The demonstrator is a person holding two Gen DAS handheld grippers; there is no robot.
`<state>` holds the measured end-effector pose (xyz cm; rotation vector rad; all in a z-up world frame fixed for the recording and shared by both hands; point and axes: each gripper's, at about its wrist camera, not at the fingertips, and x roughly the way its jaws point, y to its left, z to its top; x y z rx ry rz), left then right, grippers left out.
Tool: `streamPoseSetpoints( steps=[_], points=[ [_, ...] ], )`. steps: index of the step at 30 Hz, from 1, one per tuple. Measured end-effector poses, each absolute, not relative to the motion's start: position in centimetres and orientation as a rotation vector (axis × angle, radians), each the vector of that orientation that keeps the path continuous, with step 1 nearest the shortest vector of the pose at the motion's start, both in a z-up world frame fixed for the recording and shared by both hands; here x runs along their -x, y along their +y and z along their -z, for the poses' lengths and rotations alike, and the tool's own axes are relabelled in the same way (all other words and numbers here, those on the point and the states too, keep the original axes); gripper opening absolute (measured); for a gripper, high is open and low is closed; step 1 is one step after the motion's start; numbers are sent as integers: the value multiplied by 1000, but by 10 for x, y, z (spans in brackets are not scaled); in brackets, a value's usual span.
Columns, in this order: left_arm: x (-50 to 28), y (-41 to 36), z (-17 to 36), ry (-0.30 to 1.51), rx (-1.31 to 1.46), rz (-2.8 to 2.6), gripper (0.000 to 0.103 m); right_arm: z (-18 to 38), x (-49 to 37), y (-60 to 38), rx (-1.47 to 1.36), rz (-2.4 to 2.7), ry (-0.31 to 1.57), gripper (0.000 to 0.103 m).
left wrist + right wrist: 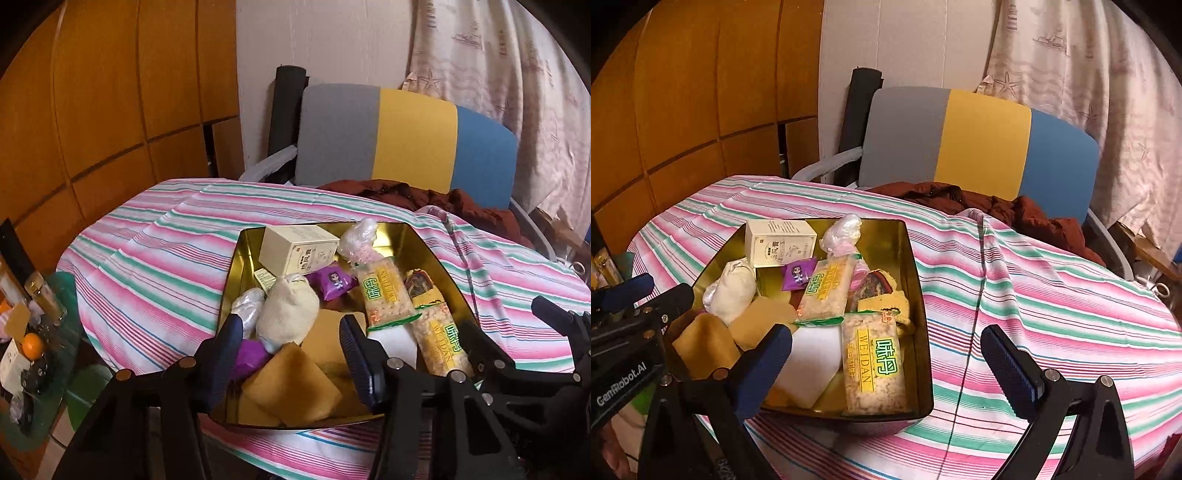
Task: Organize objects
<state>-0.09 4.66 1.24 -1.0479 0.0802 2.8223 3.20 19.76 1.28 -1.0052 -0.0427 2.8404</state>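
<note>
I feared my left gripper, jaws wide and empty low in the frame, might bump the full gold tin in the middle and spill its cracker packs, white box and cream pouch, while my right gripper also hung wide and empty.

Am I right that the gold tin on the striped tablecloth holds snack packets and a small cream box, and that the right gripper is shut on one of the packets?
Not quite: the right gripper is open and holds nothing, its fingers spread across the near right corner of the gold tin, as the right wrist view shows. The rest stands: the tin sits on the striped tablecloth and holds snack packets and a small cream box.
</note>
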Motion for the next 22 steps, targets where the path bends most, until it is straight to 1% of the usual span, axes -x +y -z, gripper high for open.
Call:
streamPoseSetpoints(
  steps=[3, 16, 18, 22],
  points=[
    [4, 42, -11, 37, 1072, -2809, 55, -12, -31, 197, 1011, -2835, -50, 103],
    [14, 29, -7, -37, 1088, -2812, 55, -5, -25, 190, 1052, -2829, -66, 103],
    [14, 27, -7, -39, 1074, -2821, 52, -4, -24, 190, 1053, -2829, -63, 103],
    [12, 31, -8, -11, 1054, -2816, 52, -4, -23, 191, 1052, -2830, -52, 103]
  ],
)
